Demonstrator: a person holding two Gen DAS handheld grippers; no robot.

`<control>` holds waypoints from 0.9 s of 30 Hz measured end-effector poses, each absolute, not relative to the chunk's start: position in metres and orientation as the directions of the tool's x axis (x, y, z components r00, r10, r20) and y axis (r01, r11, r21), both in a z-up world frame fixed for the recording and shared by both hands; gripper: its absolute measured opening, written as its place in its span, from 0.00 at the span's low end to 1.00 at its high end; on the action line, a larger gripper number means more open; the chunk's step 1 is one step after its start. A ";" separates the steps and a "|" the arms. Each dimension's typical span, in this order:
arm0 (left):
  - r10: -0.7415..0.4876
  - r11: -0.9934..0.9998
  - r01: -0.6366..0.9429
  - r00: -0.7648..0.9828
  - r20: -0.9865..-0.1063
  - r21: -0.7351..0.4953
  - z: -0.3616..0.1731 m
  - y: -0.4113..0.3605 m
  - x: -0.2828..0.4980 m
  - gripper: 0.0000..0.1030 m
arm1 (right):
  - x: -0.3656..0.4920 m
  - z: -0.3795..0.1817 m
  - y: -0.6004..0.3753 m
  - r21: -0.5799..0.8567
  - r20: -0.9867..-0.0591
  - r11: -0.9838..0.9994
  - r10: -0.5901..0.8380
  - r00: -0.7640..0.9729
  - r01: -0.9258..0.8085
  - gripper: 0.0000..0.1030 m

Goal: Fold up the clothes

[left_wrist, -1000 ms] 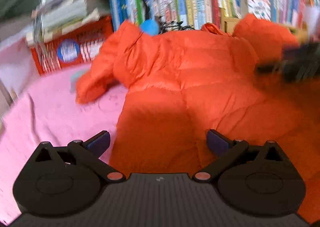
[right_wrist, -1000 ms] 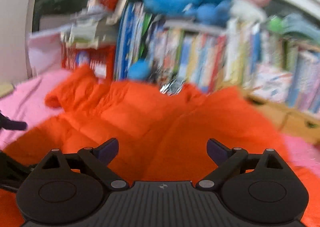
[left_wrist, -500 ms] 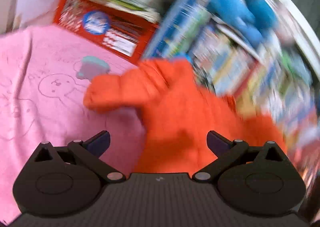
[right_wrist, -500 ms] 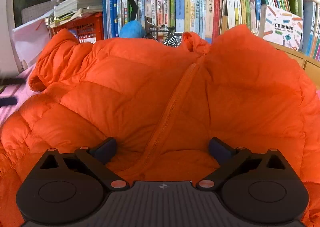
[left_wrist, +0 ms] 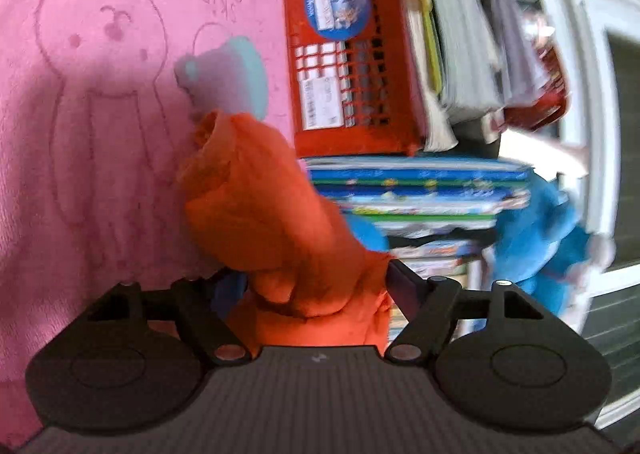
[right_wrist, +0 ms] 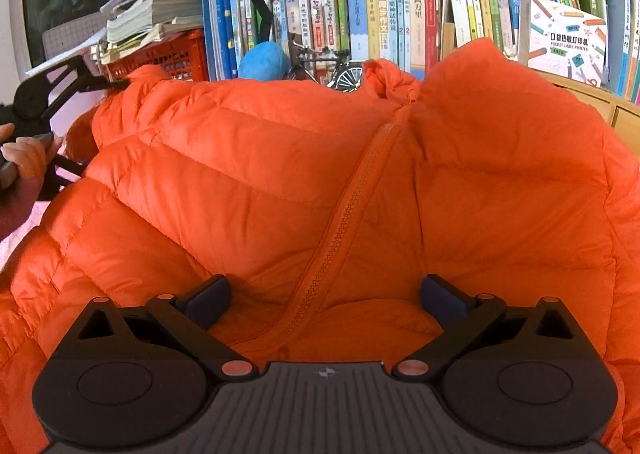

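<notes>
Orange quilted puffer jacket (right_wrist: 280, 181) lies spread, zip up, over the pink cartoon-print blanket (left_wrist: 80, 93), filling the middle of the right wrist view; its left sleeve (left_wrist: 260, 205) sits lower centre in the left wrist view, between the left tongs (left_wrist: 312, 286), whose jaws have just been closing around the bunched cloth, though a firm pinch I cannot tell; right tongs (right_wrist: 324, 294) hover wide, empty, over the zip; sleeve-folding seems in hand; next, a secure pinch and a carry across the chest.
</notes>
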State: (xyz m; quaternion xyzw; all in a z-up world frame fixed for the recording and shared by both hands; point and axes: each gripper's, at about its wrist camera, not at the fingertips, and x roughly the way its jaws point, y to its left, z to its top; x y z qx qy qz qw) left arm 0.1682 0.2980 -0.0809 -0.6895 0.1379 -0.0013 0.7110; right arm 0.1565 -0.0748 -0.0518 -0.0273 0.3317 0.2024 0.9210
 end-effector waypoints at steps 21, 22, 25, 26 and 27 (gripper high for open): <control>0.353 0.613 -0.404 0.909 -0.223 -0.678 0.081 0.386 0.132 0.09 | 0.156 -0.049 -0.074 0.085 -0.630 0.918 0.350 0.693 -0.387 1.00; 0.405 0.635 -0.425 0.894 -0.191 -0.645 0.097 0.399 0.125 0.08 | 0.157 -0.048 -0.074 0.085 -0.635 0.919 0.348 0.689 -0.385 1.00; 0.529 0.715 -0.525 0.838 -0.135 -0.462 0.125 0.425 0.115 0.09 | 0.157 -0.047 -0.074 0.088 -0.635 0.918 0.350 0.688 -0.386 1.00; 0.551 0.740 -0.554 0.824 -0.129 -0.381 0.131 0.429 0.116 0.12 | 0.157 -0.047 -0.074 0.089 -0.635 0.917 0.353 0.687 -0.389 1.00; 0.587 0.751 -0.598 0.799 -0.132 -0.279 0.128 0.426 0.118 0.18 | 0.156 -0.046 -0.074 0.091 -0.634 0.915 0.357 0.686 -0.392 1.00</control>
